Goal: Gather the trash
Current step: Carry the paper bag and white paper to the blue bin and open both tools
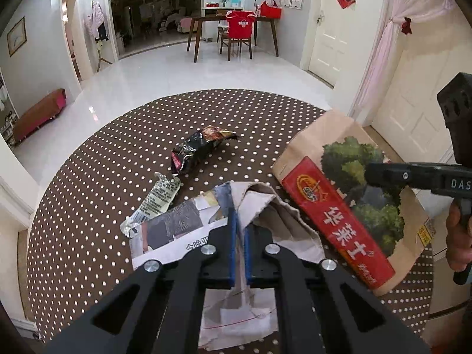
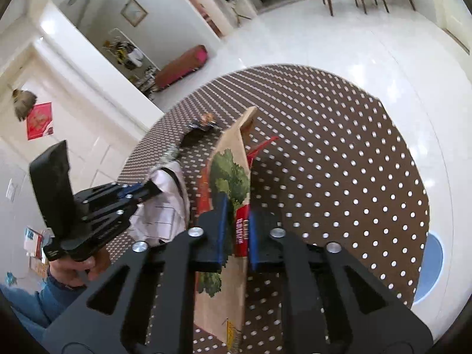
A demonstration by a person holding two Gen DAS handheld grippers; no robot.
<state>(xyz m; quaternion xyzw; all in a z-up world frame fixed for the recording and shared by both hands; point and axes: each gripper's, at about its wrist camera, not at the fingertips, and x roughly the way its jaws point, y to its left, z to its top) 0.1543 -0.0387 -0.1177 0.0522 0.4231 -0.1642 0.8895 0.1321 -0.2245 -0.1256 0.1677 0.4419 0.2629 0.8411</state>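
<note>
We find the left gripper (image 1: 239, 236) clamped on crumpled newspaper (image 1: 183, 230), the right gripper (image 2: 237, 224) clamped on the kraft paper bag (image 2: 233, 171). Black snack wrapper (image 1: 197, 150) and silver wrapper (image 1: 156, 200) remain uncollected on the dotted surface (image 1: 88, 191).

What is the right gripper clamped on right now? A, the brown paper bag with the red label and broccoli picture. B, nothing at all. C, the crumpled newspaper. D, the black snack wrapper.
A: in the right wrist view the right gripper has its blue pads pressed on the edge of the brown paper bag; the left gripper holds the crumpled newspaper.
</note>
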